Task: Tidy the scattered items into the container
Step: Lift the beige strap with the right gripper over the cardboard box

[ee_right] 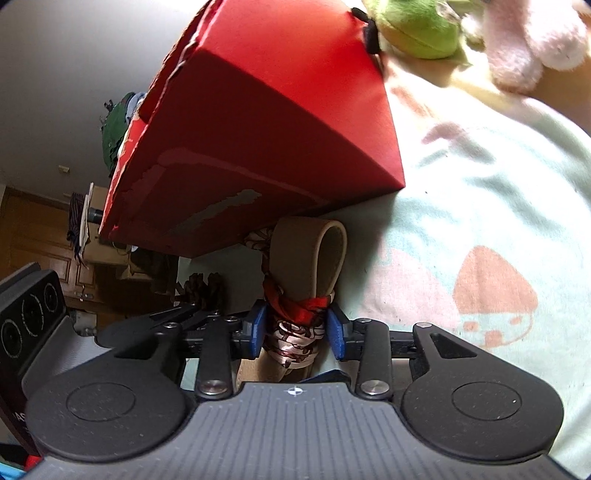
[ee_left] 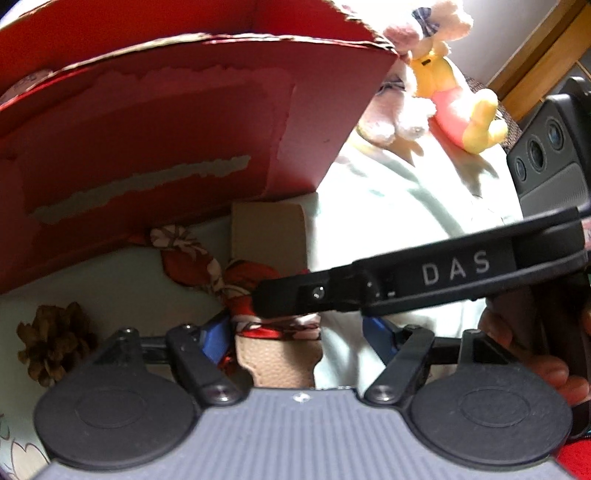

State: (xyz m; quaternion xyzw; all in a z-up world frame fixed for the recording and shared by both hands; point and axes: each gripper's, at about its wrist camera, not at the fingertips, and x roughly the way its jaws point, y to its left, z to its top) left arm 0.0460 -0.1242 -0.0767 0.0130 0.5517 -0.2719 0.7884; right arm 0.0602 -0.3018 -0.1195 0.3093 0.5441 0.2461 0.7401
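A tan leather strap (ee_left: pixel 267 236) with a red floral scarf (ee_left: pixel 192 254) knotted round it lies on the blanket, right against the red cardboard box (ee_left: pixel 147 129). My left gripper (ee_left: pixel 297 334) hangs over the strap's near end with its blue pads wide apart and clear of it, so it is open. One finger (ee_left: pixel 295 295) of the right gripper crosses over the scarf knot. In the right wrist view my right gripper (ee_right: pixel 295 330) has its blue pads against both sides of the scarf knot (ee_right: pixel 295 306) on the strap (ee_right: pixel 306 254), below the box (ee_right: pixel 258 129).
A pine cone (ee_left: pixel 55 339) (ee_right: pixel 205 286) lies left of the strap. Plush toys, one yellow (ee_left: pixel 454 92), one green (ee_right: pixel 417 26) and one pink (ee_right: pixel 528 44), sit beyond the box. A pale printed blanket (ee_right: pixel 480 221) covers the surface. A hand (ee_left: pixel 535 362) holds the right gripper.
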